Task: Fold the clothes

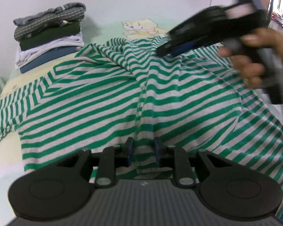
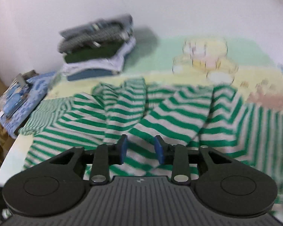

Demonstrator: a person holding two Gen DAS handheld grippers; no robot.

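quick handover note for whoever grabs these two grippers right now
Left gripper: jaws slightly apart, a raised ridge of the green-and-white striped shirt runs between the pads; whether it is pinched is unclear.
Right gripper: open, nothing between the pads, hovering over the shirt.
Striped shirt lies spread and rumpled on the bed sheet, not folded yet.
Stack of folded clothes sits at the far left by the wall.
Left to do: smooth the shirt, fold it, add it to the stack.

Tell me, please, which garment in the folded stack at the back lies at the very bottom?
The blue garment lies at the bottom of the stack, directly on the bedsheet; a white garment, a dark green one and grey striped ones are piled above it.
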